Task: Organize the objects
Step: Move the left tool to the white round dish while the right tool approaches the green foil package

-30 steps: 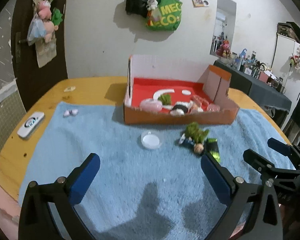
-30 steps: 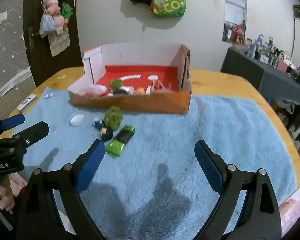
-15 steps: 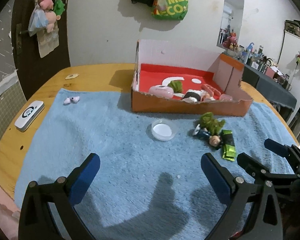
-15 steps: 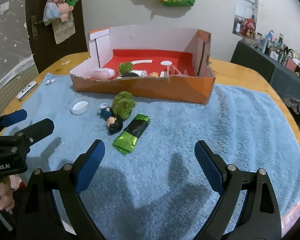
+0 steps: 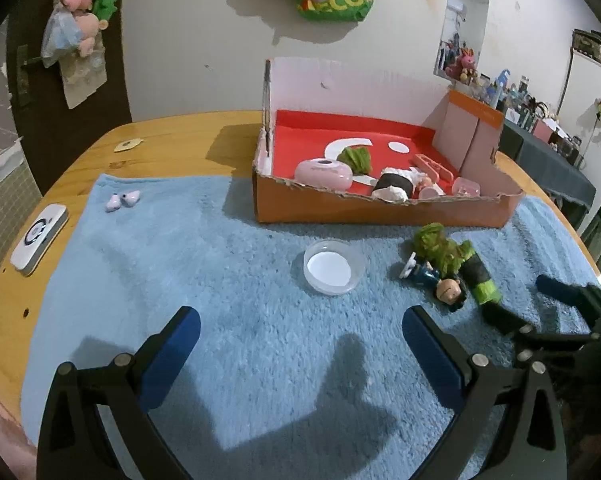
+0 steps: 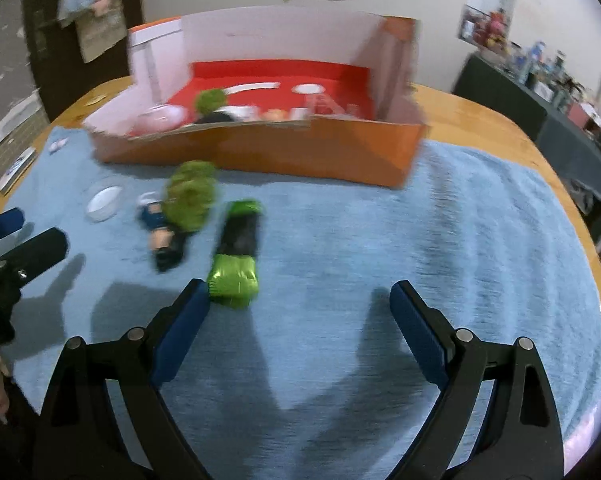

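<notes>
An orange cardboard box [image 5: 380, 210] with a red floor holds several small toys on a blue towel [image 5: 220, 320]. In front of it lie a round clear lid [image 5: 332, 266], a small doll figure [image 5: 440, 280] with a green fuzzy piece, and a green and black wrapper [image 6: 238, 254]. My left gripper [image 5: 300, 332] is open and empty, hovering short of the lid. My right gripper [image 6: 298, 304] is open and empty; its left finger is just beside the wrapper's near end. The box [image 6: 260, 148] and the doll [image 6: 168, 236] show blurred in the right wrist view.
Two small pale pieces [image 5: 122, 200] lie on the towel's far left. A white device [image 5: 38, 242] lies on the wooden table [image 5: 172, 148] at the left edge. A dark cabinet with clutter [image 5: 548, 160] stands to the right.
Both grippers have moved forward toward the objects. The right gripper has closed in on the green wrapper, which now lies by its left finger. Both stay open.
</notes>
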The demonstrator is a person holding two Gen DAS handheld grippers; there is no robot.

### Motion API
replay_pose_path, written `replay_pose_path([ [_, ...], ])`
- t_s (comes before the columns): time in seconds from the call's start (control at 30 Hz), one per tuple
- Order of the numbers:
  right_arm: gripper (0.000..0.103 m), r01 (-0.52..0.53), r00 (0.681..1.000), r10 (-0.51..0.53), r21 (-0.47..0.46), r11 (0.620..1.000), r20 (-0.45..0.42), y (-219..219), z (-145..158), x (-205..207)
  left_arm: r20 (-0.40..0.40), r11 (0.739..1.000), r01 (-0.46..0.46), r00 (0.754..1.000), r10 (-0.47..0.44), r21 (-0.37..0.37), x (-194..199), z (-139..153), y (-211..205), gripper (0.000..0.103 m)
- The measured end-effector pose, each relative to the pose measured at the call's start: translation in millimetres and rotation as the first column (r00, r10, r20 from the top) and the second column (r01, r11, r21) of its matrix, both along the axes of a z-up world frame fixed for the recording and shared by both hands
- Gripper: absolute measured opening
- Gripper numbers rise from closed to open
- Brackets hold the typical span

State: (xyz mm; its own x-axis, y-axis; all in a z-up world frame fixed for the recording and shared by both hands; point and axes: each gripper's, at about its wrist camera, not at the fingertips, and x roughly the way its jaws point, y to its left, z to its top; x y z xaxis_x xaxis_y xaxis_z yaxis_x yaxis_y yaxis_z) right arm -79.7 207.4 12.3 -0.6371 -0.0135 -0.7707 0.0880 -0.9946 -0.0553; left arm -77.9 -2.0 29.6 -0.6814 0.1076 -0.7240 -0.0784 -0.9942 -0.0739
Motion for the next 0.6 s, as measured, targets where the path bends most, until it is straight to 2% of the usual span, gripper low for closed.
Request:
replay_pose_path([
  [0.13, 0.092, -0.042, 0.999, 0.042, -0.014, 0.999, 0.016, 13.7, 3.4, -2.3, 0.030, 0.998, 0.055, 0.998, -0.054, -0.033, -14.2, -5.1, 3.7, 0.103],
  [0.37, 0.092, -0.180, 0.982, 0.180, 0.004, 0.984, 0.061, -2.1, 2.9, -17.6, 0.068, 0.991, 0.108, 0.992, -0.103, -0.081, -32.6, -9.5, 4.8, 0.102],
  [0.47, 0.092, -0.230, 0.971, 0.228, 0.019, 0.973, 0.069, -10.9, 2.6, -23.8, 0.089, 0.986, 0.143, 0.987, -0.135, -0.087, -38.1, -11.2, 4.8, 0.099],
  [0.5, 0.089, -0.244, 0.968, 0.242, 0.020, 0.970, 0.068, -13.2, 3.0, -25.7, 0.098, 0.985, 0.151, 0.985, -0.143, -0.080, -40.7, -12.2, 4.3, 0.096],
  [0.6, 0.071, -0.274, 0.960, 0.272, 0.019, 0.962, 0.073, -18.1, 2.6, -30.9, 0.120, 0.984, 0.171, 0.979, -0.163, -0.057, -47.7, -14.5, 4.5, 0.089],
])
